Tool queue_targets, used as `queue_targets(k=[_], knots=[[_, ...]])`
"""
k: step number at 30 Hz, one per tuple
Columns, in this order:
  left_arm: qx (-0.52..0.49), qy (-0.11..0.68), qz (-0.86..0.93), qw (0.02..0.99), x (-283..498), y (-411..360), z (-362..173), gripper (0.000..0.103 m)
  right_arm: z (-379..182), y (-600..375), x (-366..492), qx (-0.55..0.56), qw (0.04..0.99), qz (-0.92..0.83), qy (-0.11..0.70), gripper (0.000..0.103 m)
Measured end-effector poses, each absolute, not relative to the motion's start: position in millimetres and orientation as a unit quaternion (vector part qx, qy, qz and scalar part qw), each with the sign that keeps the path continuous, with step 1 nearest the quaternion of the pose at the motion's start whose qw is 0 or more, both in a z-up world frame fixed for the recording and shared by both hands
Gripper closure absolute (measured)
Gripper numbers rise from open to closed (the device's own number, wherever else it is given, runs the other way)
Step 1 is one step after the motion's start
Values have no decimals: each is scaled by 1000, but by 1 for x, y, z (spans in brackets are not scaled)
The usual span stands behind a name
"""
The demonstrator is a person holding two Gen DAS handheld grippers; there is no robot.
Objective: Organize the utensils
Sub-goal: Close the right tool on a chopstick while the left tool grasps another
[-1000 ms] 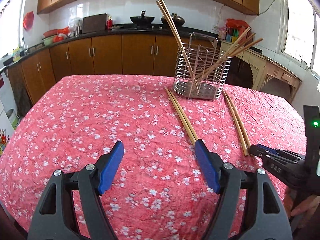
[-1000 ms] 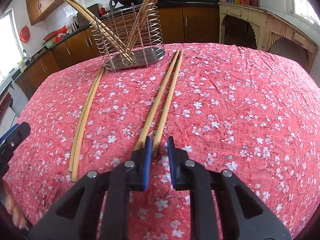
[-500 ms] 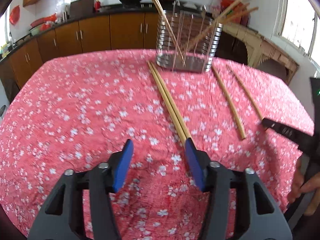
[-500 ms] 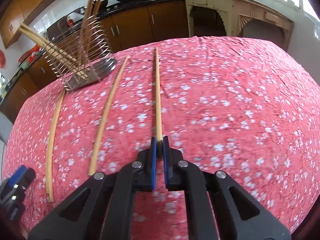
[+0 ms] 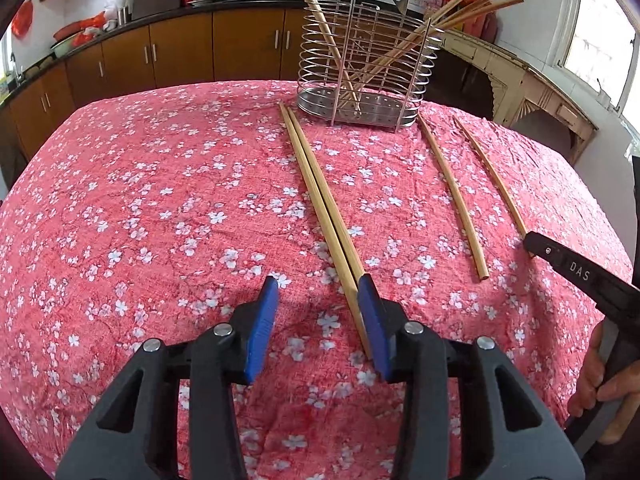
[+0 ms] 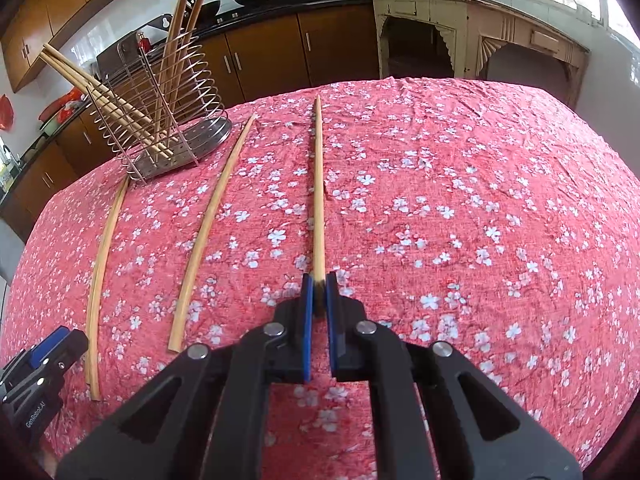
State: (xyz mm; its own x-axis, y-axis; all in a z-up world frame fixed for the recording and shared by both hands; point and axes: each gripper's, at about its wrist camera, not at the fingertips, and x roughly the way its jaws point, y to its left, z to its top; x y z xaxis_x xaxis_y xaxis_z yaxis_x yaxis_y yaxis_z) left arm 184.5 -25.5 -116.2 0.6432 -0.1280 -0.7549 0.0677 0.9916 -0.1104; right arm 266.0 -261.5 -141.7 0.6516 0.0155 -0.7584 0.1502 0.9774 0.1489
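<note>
A wire utensil holder [image 5: 366, 68] with several wooden chopsticks in it stands at the far side of the table; it also shows in the right wrist view [image 6: 160, 120]. A pair of chopsticks [image 5: 320, 208] lies on the cloth, its near end between the blue pads of my open left gripper [image 5: 318, 300]. My right gripper [image 6: 319, 280] is shut on the near end of one chopstick [image 6: 319, 184], which points away over the cloth. A single chopstick [image 5: 452, 196] lies loose between them, also in the right wrist view [image 6: 208, 228].
A red flowered cloth [image 5: 160, 200] covers the table. The right gripper's body [image 5: 580, 276] shows at the left view's right edge. Kitchen cabinets [image 5: 180, 52] and a counter run behind the table. A cream side cabinet [image 6: 460, 32] stands at the far right.
My right gripper closed on one chopstick of the right pair and drew it apart from the other. My left gripper moved forward to the left pair and narrowed its opening.
</note>
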Motion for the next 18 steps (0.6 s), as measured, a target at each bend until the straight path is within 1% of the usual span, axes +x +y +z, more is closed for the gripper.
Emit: queue_targets(k=[5,7,8,10,11,18], knots=[[-13,422,-44,905,192,-33,-117,62,-141,-263,267,101,903,-37,416,95],[3,423,-27,906,196,-34,-117,72,-141,-263,267,99,903,-37,416,95],[8,424,-20,906,199,-33,-117,76,-141,-263,267,99,903,-37,416,95],[6,426,-12,905,205,-25,-117,91,-141,-263,267,97,903,-37,416,96],[3,428,-10,904,209,-22,-116,94,-141,-264,267,97,903,-37,416,96],[-5,425,41,904,221,31,-116,95,-140,-291,273,109,900,-71,416,96]])
